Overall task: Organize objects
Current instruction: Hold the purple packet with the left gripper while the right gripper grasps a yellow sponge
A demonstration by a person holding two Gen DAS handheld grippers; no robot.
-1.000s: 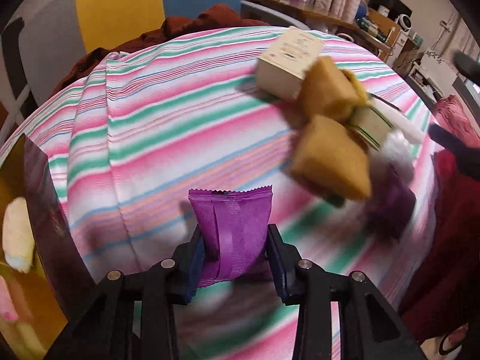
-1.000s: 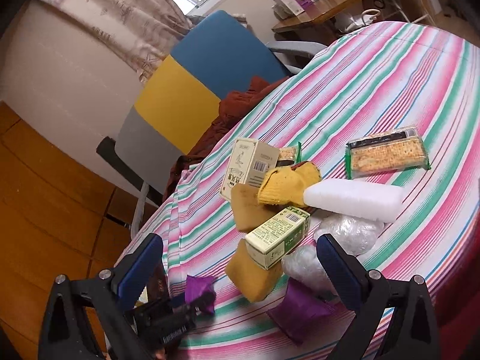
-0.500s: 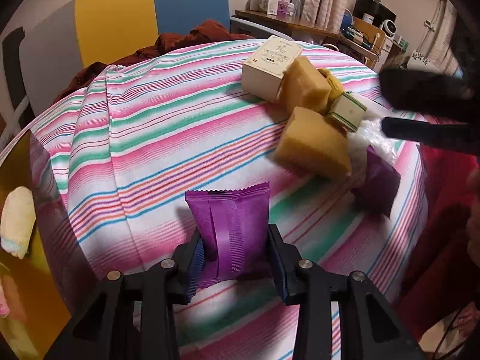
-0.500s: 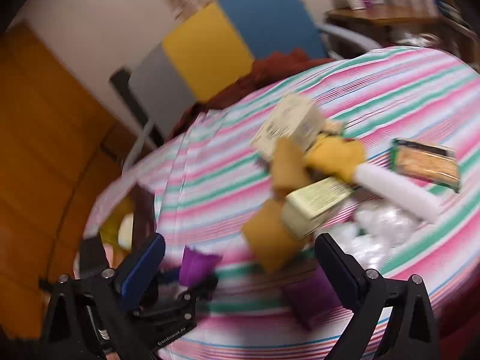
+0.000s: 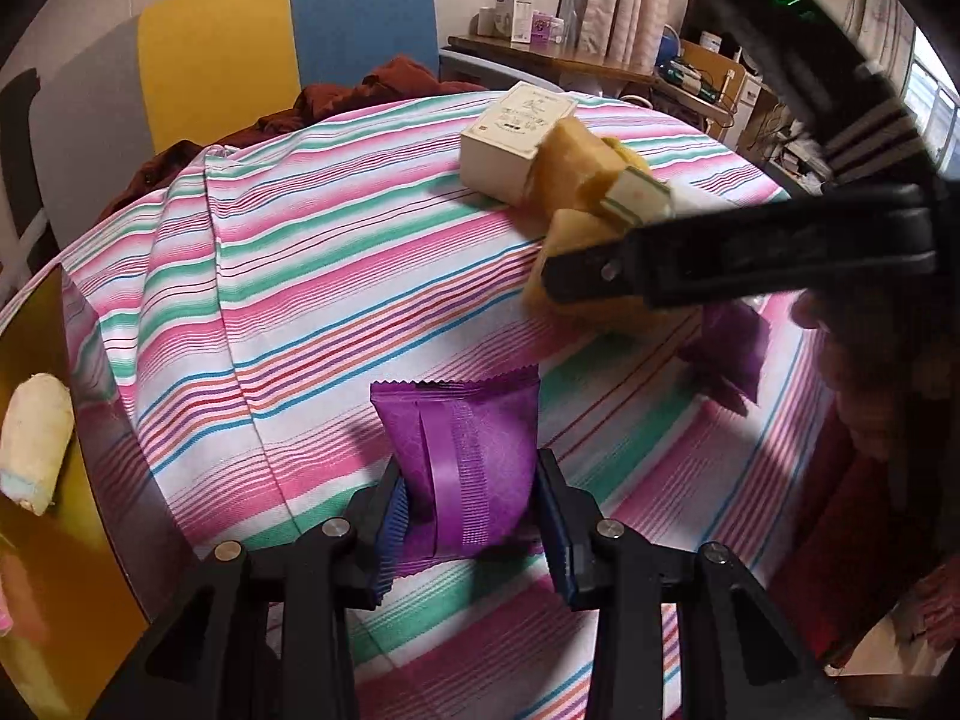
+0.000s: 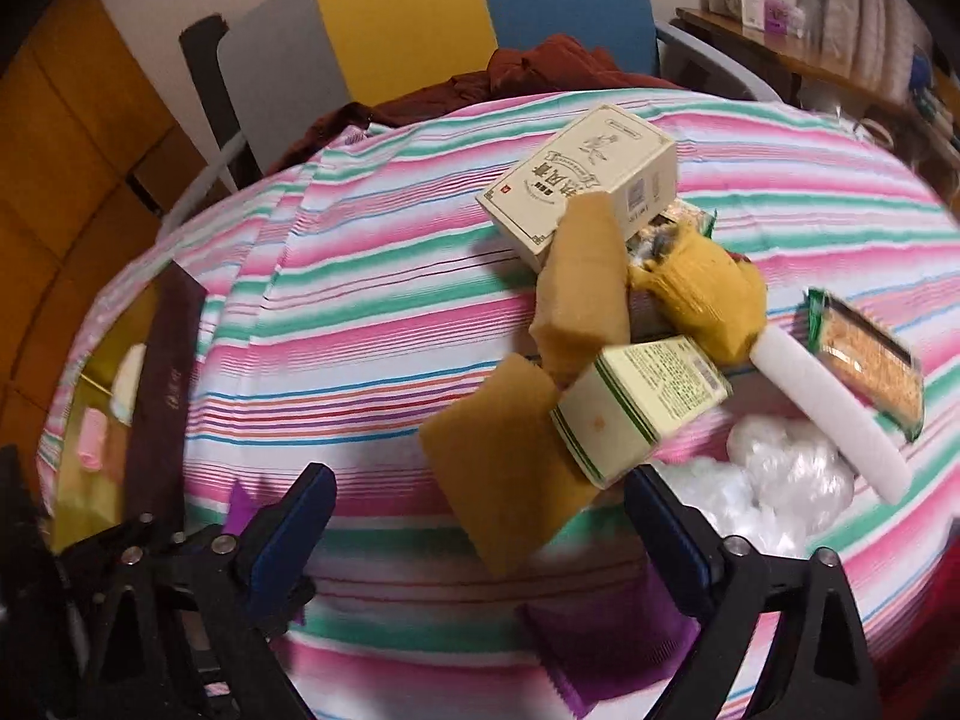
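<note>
Left wrist view: the left gripper is clamped on a crinkled purple foil sachet, which stands upright between the blue pads just above the striped pink, green and white tablecloth, near its near edge. Toward the far right of the cloth sits a cream cardboard box with dark print, touching a heap of mustard-yellow sponge blocks. One black finger of the right gripper crosses in front of that heap. A second purple sachet lies just below the finger, near the right edge. At the left edge a dark open box with a golden lining holds a pale roll.

Right wrist view: the right gripper has its fingers spread wide apart, hovering over a mustard sponge block and a small green-and-cream carton. Behind lie the cream box, a white foam bar, a clear-wrapped cracker pack and crumpled clear plastic. The second purple sachet lies at the near edge, below the gripper.
</note>
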